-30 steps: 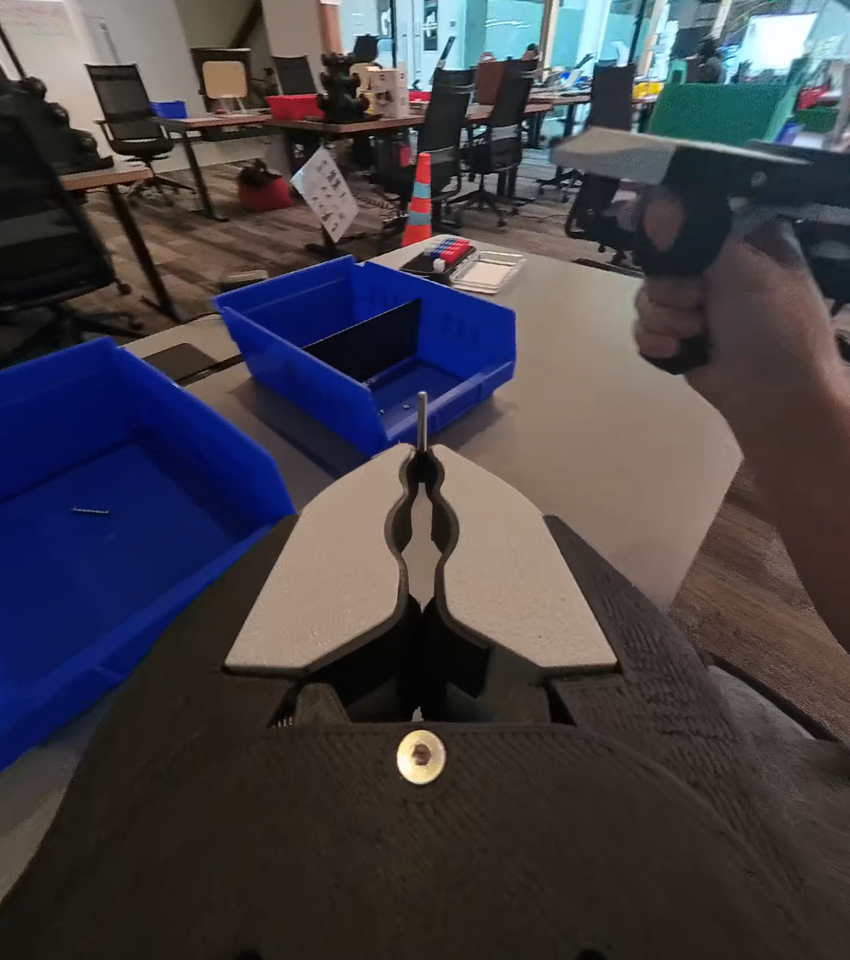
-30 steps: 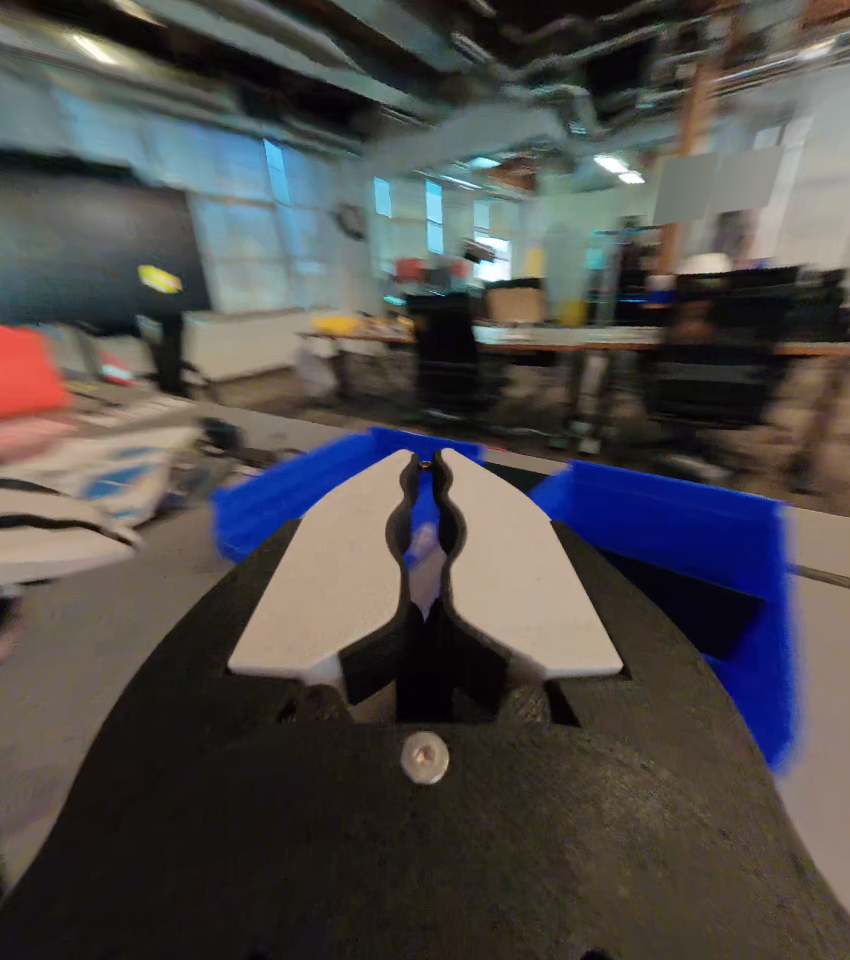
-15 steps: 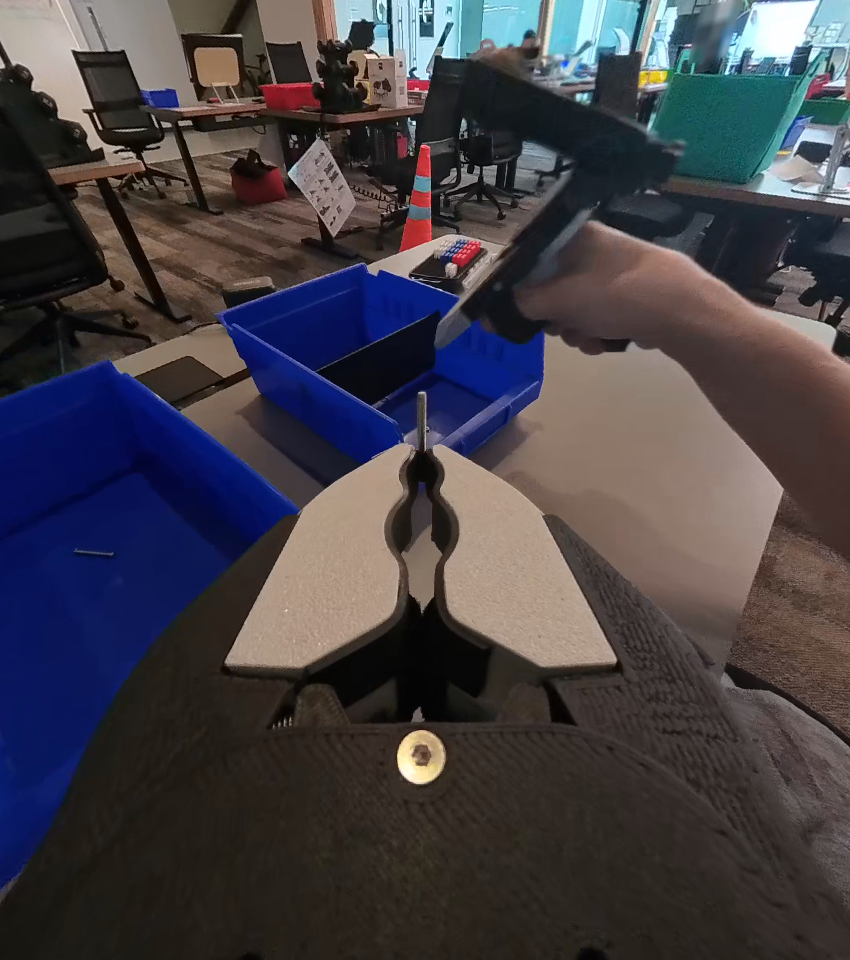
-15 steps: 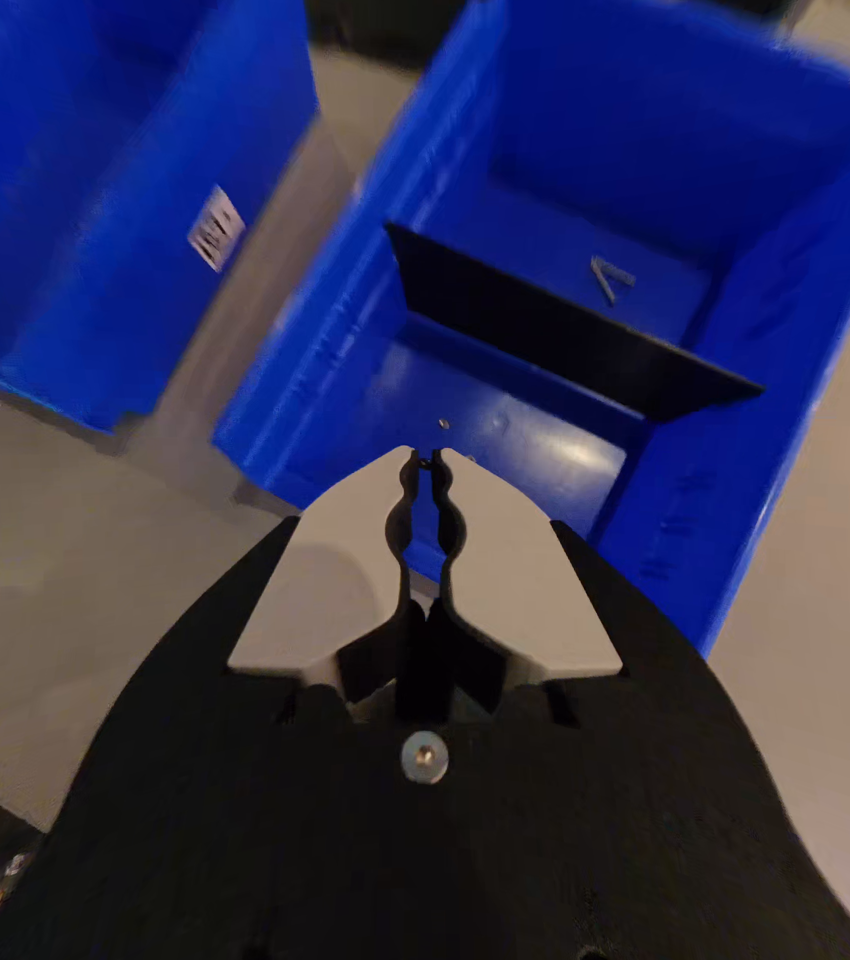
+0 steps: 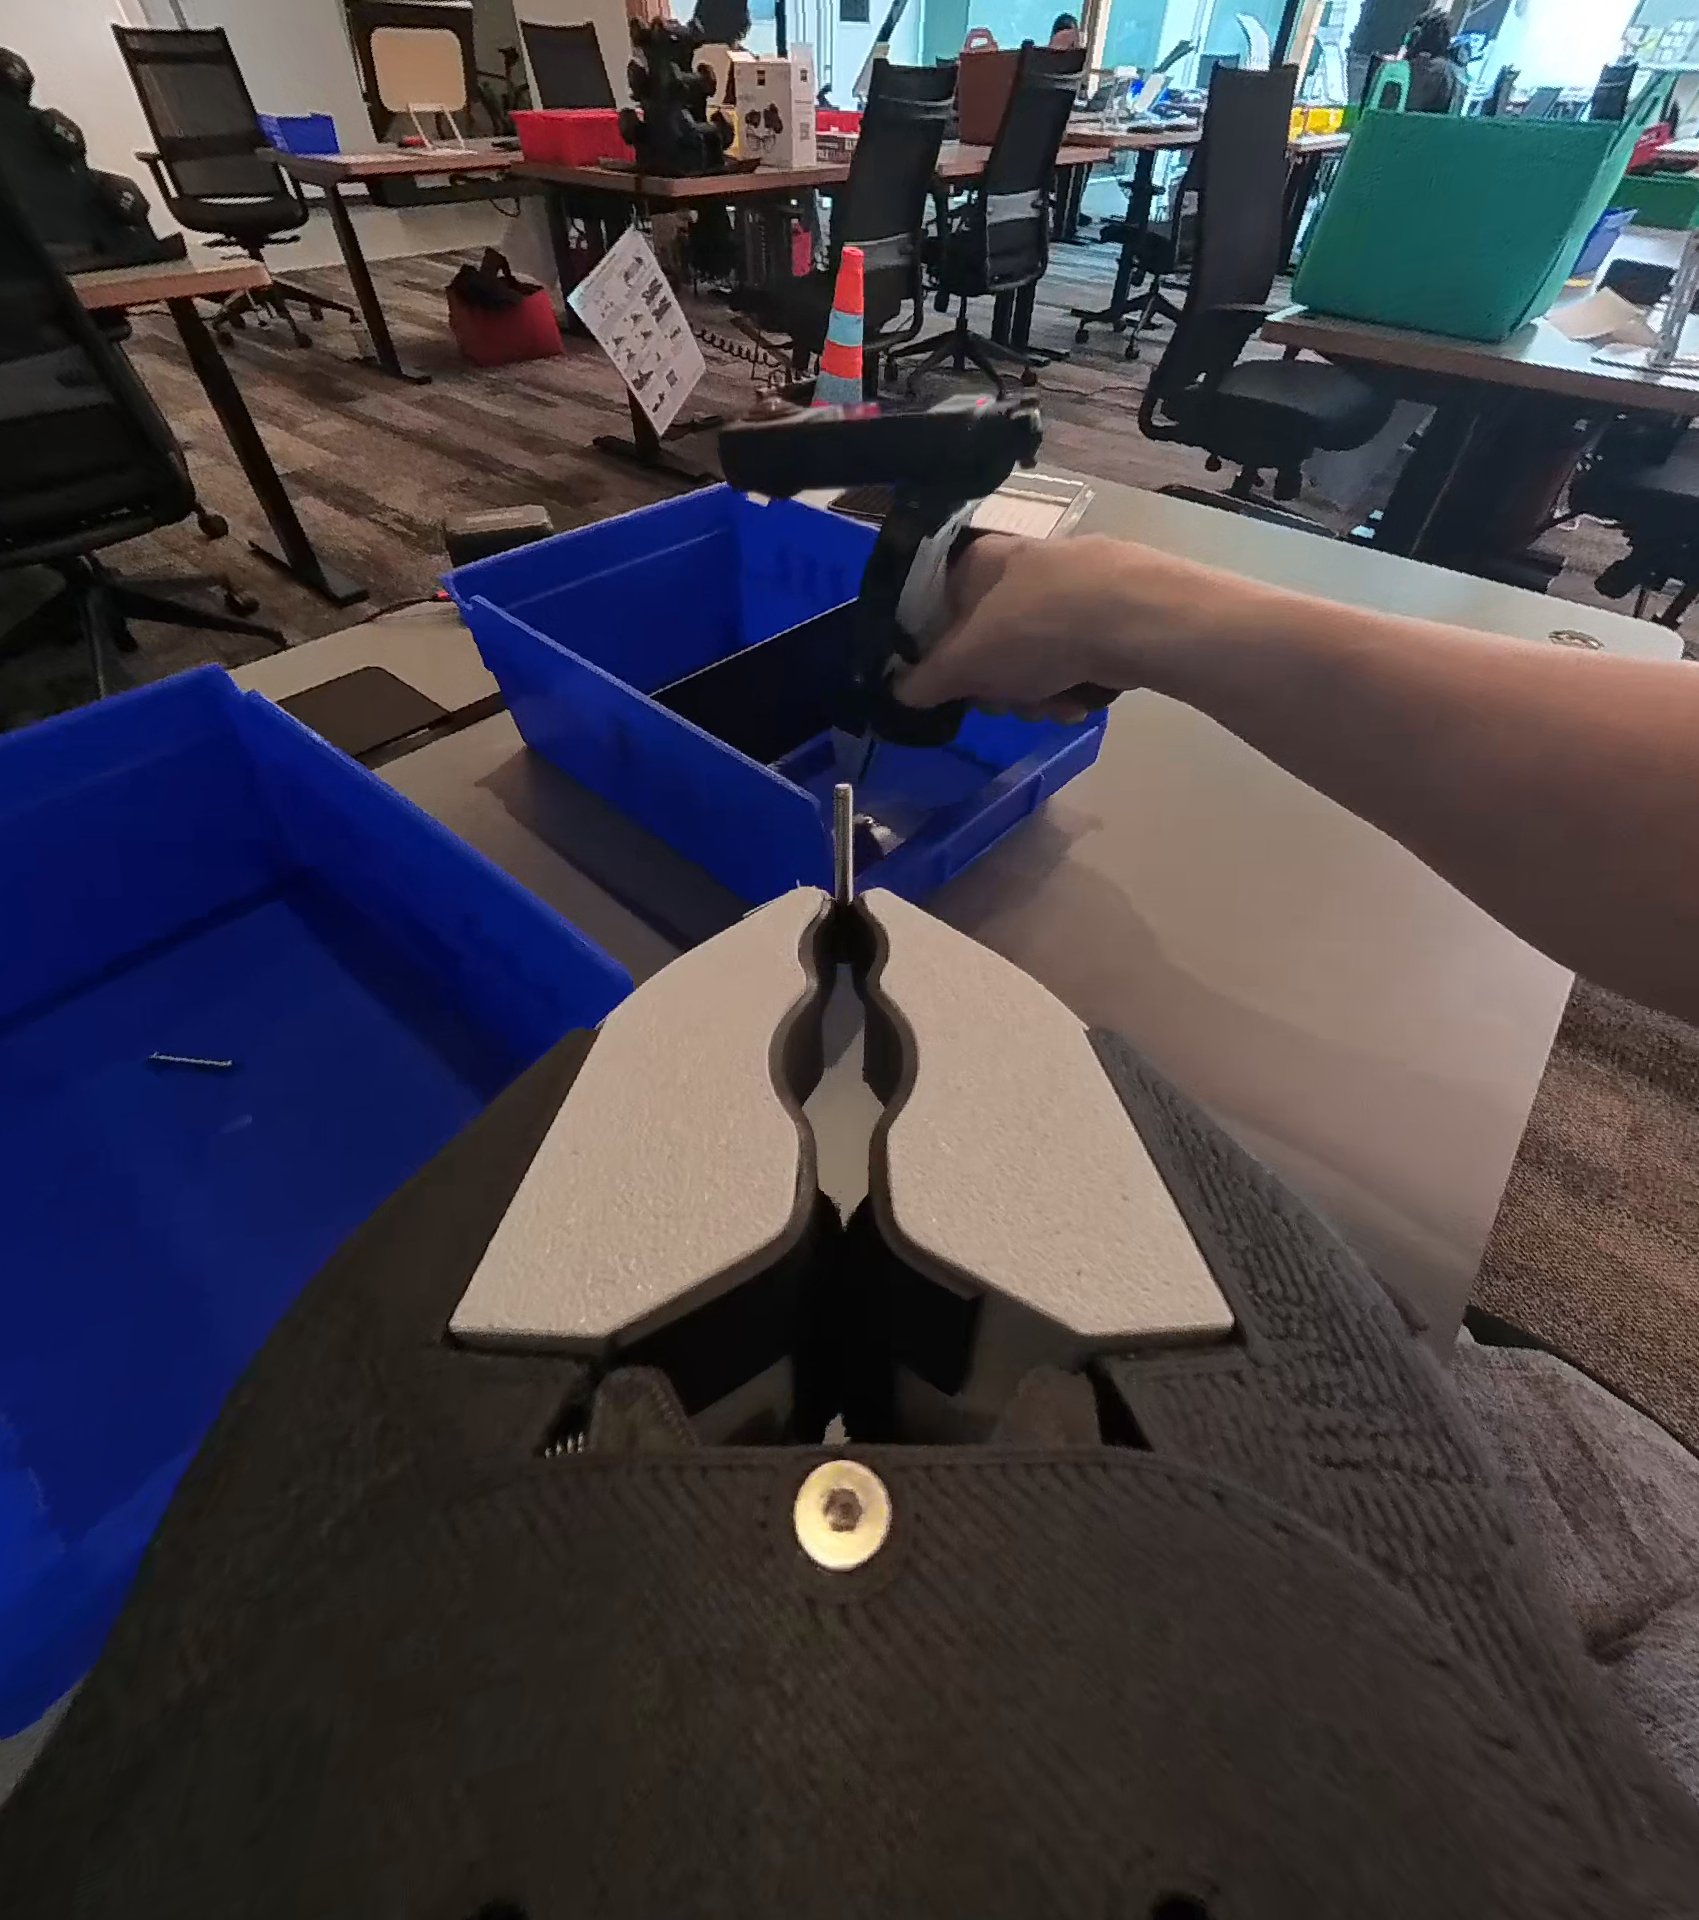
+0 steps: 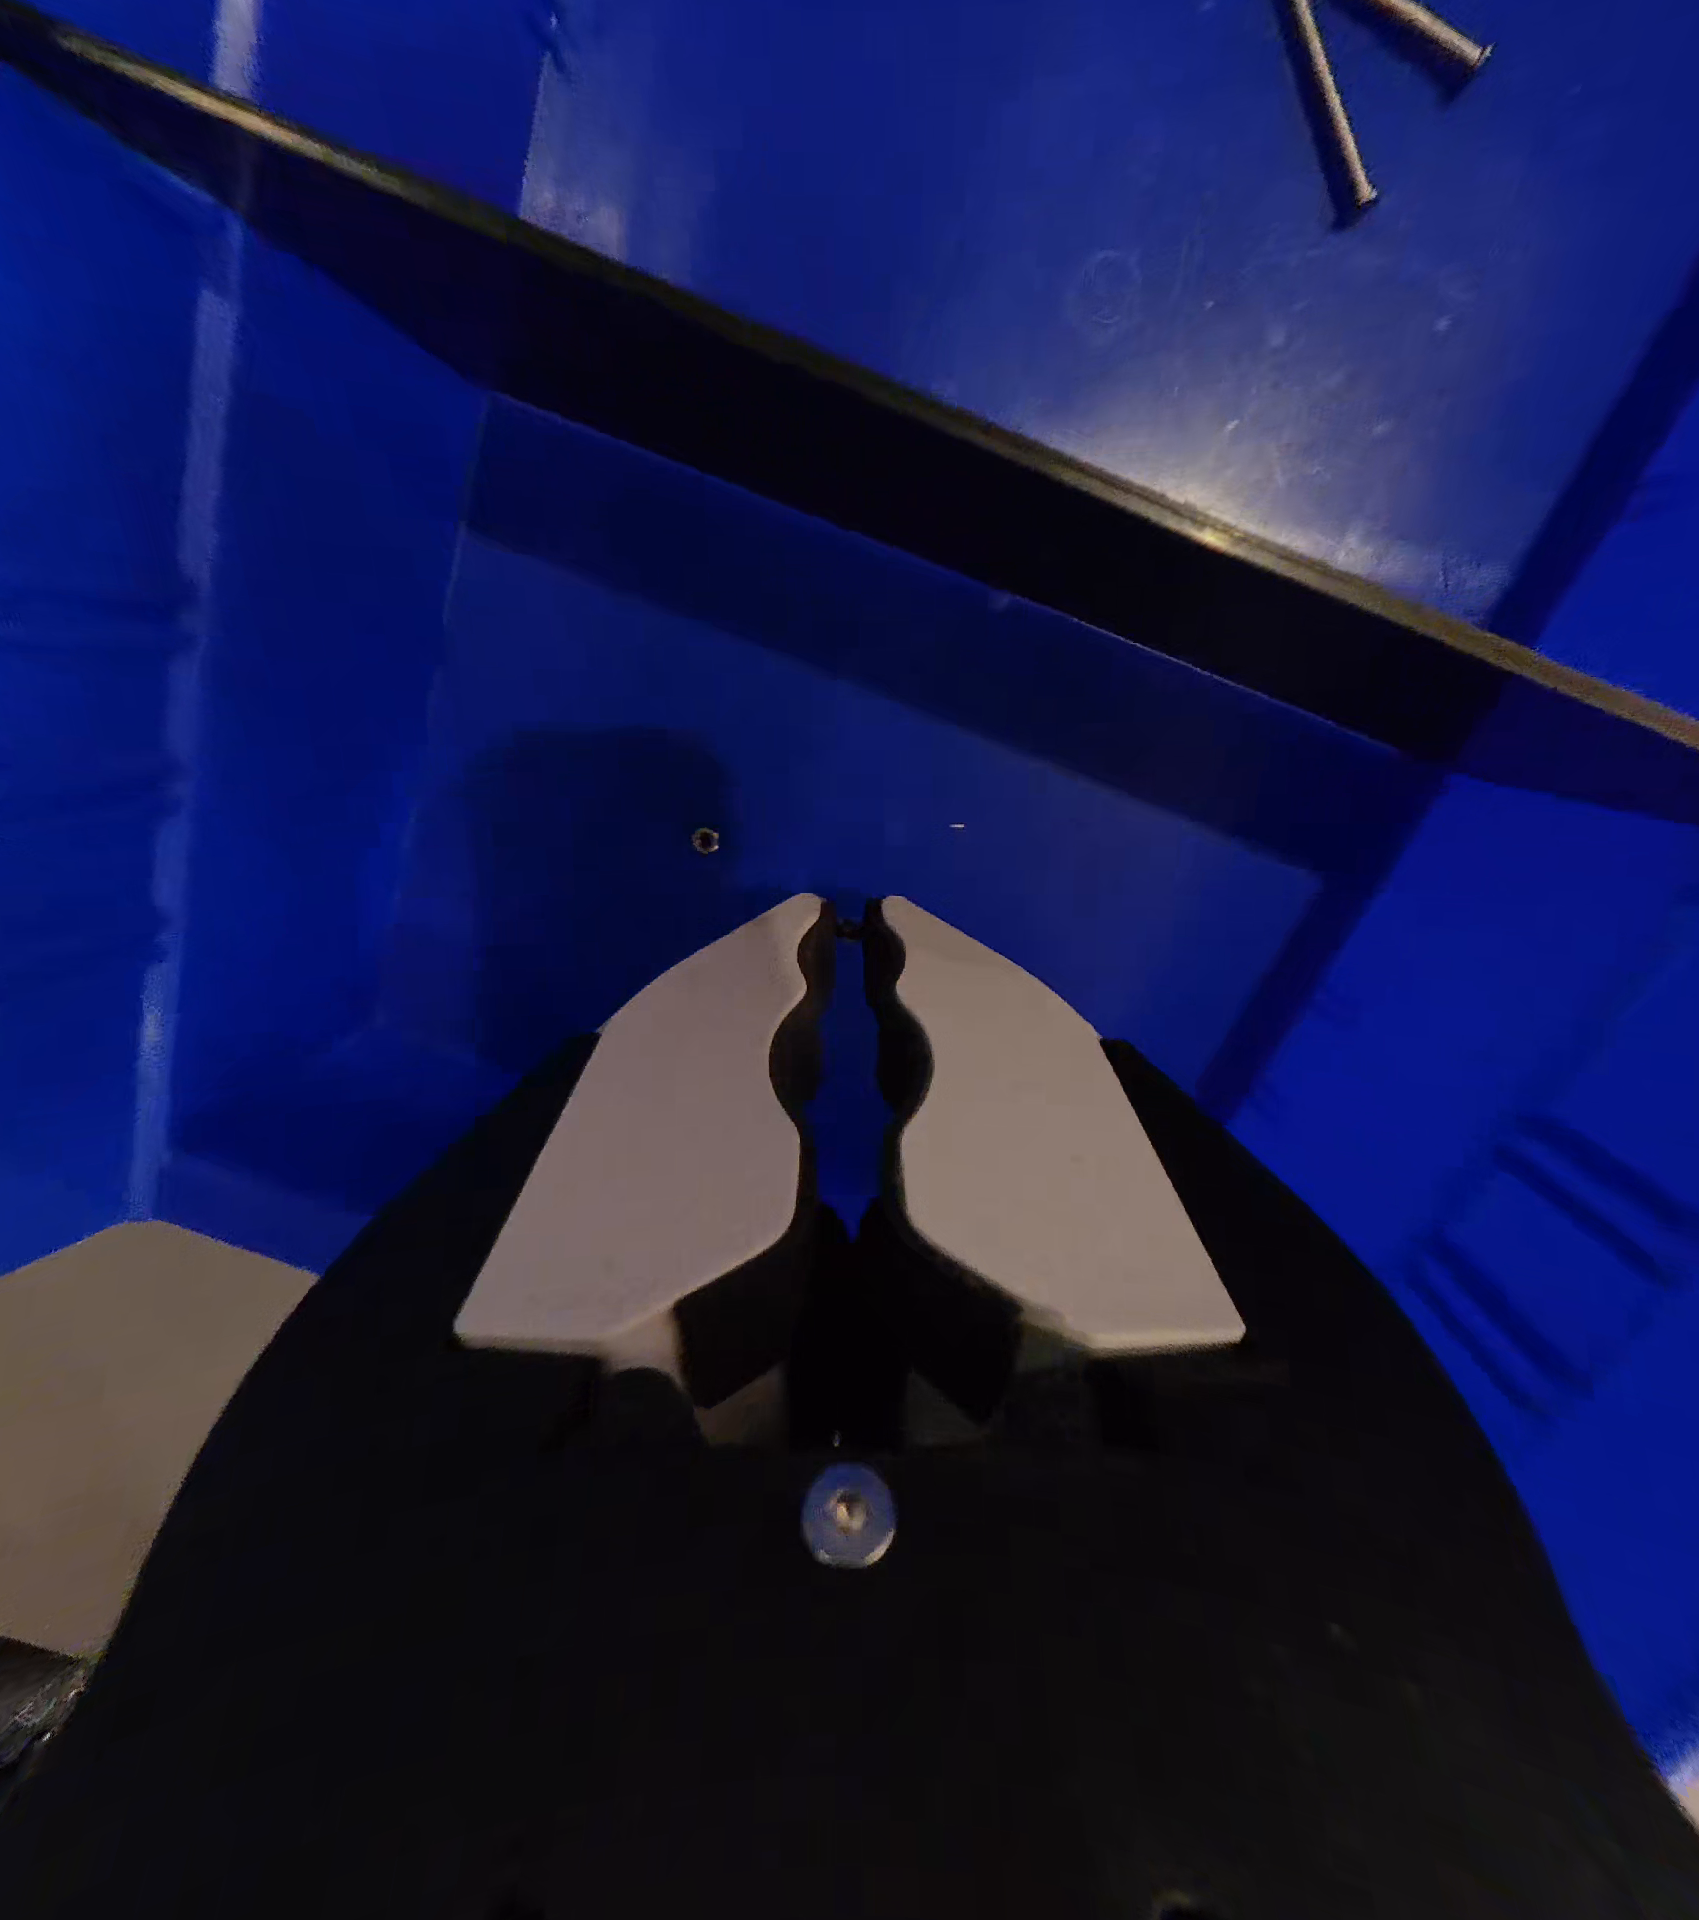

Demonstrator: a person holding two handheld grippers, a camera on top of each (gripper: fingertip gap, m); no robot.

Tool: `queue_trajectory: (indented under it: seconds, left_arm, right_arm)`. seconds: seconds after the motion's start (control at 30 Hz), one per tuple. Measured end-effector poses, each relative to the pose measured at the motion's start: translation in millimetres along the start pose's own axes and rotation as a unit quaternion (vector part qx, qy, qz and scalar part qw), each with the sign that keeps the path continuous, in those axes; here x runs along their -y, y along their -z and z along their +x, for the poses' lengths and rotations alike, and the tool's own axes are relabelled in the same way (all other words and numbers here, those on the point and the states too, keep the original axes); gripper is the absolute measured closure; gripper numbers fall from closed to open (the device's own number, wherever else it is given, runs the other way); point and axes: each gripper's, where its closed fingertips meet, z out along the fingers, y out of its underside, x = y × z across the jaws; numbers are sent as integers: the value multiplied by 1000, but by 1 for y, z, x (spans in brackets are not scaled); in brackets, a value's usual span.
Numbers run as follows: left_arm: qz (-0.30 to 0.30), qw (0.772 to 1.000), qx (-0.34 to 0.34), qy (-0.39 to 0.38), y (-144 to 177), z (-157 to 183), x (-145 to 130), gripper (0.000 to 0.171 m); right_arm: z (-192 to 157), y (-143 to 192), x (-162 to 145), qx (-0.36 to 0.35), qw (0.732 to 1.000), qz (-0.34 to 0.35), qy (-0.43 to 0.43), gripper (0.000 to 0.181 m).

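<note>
Two blue bins sit on the grey table [image 5: 1240,987], and since half a second ago the right gripper [image 6: 853,914] has dropped from above the divided bin [image 5: 616,665] into its near compartment, so the bin's floor and walls fill nearly the whole right wrist view. Its tips are nearly closed on something tiny and dark; what it is cannot be told. A small nut [image 6: 706,840] lies on the bin floor just up and left of the tips, apart from them. Past the black divider [image 6: 928,457], two long screws [image 6: 1333,114] lie crossed in the far compartment, at the upper right of the frame. In the left wrist view the hand [image 5: 1011,634] with the right gripper is now low over that bin at centre frame. The left gripper [image 5: 841,902] is as before, pinched narrow on a thin upright metal pin [image 5: 842,847] that stands up out of its tips. The open bin [image 5: 232,790] at the left of the frame holds a single small screw [image 5: 190,1061] lying flat. Behind are office chairs [image 5: 990,208], desks, an orange cone [image 5: 847,332] and a green basket [image 5: 1458,208].
</note>
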Motion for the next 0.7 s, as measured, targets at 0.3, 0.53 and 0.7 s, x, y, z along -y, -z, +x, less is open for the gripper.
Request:
queue_trajectory:
  seconds: [0.3, 0.53, 0.7]
  left_arm:
    - [2, 1000, -1, -4, 2, 2, 1, 169]
    - [4, 1000, -2, -7, 3, 4, 3, 169]
    - [4, 1000, -4, -7, 3, 5, 3, 169]
  right_arm:
    - [0, -9, -8, 15, 1000, -20, -4, 175]
    - [0, -11, -14, 16, 999, -35, -17, 158]
    - [0, -6, -12, 15, 999, -28, -21, 158]
